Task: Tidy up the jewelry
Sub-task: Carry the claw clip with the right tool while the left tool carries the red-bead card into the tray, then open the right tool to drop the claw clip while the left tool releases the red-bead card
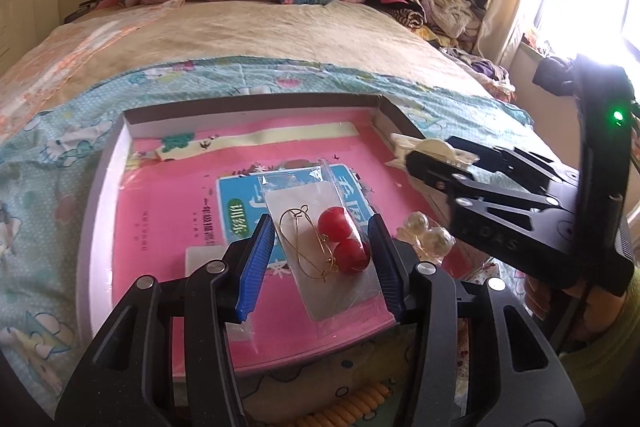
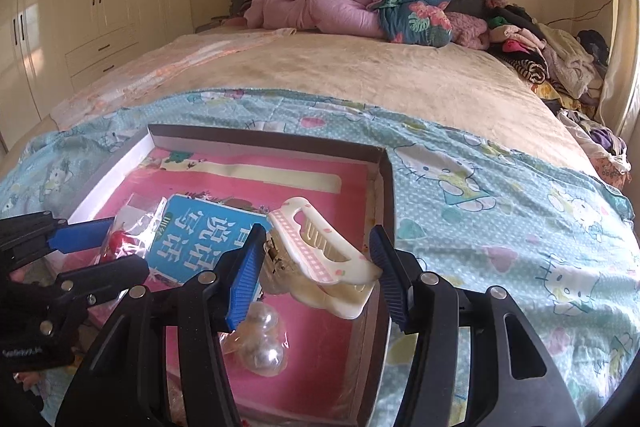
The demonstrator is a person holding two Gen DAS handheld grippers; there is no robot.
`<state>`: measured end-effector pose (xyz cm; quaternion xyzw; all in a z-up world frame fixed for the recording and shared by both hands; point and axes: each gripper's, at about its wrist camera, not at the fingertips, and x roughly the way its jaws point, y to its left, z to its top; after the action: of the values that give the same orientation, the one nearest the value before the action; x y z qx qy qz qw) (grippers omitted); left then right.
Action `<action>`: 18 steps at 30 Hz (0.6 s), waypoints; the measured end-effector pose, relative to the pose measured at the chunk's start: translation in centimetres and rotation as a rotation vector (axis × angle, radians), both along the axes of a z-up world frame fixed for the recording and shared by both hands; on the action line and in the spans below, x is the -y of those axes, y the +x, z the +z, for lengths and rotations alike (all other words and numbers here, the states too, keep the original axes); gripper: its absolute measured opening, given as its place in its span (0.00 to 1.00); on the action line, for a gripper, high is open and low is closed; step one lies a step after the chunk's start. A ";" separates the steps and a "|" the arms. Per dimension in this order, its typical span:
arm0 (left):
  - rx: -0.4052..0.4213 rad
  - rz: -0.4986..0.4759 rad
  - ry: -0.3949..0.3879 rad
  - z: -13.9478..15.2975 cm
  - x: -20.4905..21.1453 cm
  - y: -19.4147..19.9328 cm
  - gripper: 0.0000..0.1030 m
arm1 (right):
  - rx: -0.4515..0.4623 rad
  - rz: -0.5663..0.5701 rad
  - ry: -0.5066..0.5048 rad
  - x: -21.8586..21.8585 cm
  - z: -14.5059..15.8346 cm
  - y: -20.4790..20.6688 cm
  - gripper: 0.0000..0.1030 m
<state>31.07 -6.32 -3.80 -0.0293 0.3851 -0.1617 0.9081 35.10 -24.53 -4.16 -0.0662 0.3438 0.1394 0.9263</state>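
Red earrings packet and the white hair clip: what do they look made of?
Red earrings packet, held in the left claw: clear glossy plastic sleeve over a white card, judging by glare and creases; thin gold-toned wire, probably metal; smooth shiny red balls, plastic or glass, can't tell. White hair clip, in the right claw: hard glossy plastic by its moulded teeth, with a pink checked strip.

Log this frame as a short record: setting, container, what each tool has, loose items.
setting: bed with a teal cartoon-print sheet
container: shallow cardboard box lid lined with pink printed paper
left tool: shut on a clear plastic packet of red ball earrings on gold wire hooks, over the box
right tool: shut on a cream plastic claw hair clip with pink checked trim, at the box's right wall
loose items: clear packet of large pearl-coloured bead earrings lying in the box; blue booklet
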 end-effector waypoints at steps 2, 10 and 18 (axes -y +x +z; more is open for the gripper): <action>-0.002 -0.005 0.005 -0.3 0.2 0.2 0.39 | -0.011 0.005 -0.004 -0.1 -0.4 0.4 0.50; -0.026 -0.012 0.009 -1.3 0.4 0.7 0.39 | -0.039 0.013 -0.012 -0.3 -1.6 1.3 0.50; -0.040 -0.014 0.011 -2.0 0.5 1.0 0.39 | -0.060 -0.002 -0.001 -0.1 -2.2 1.6 0.51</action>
<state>32.06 -6.82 -5.80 -0.0247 0.4044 -0.1653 0.8992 36.71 -24.46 -6.37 -0.0622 0.3715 0.1400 0.9157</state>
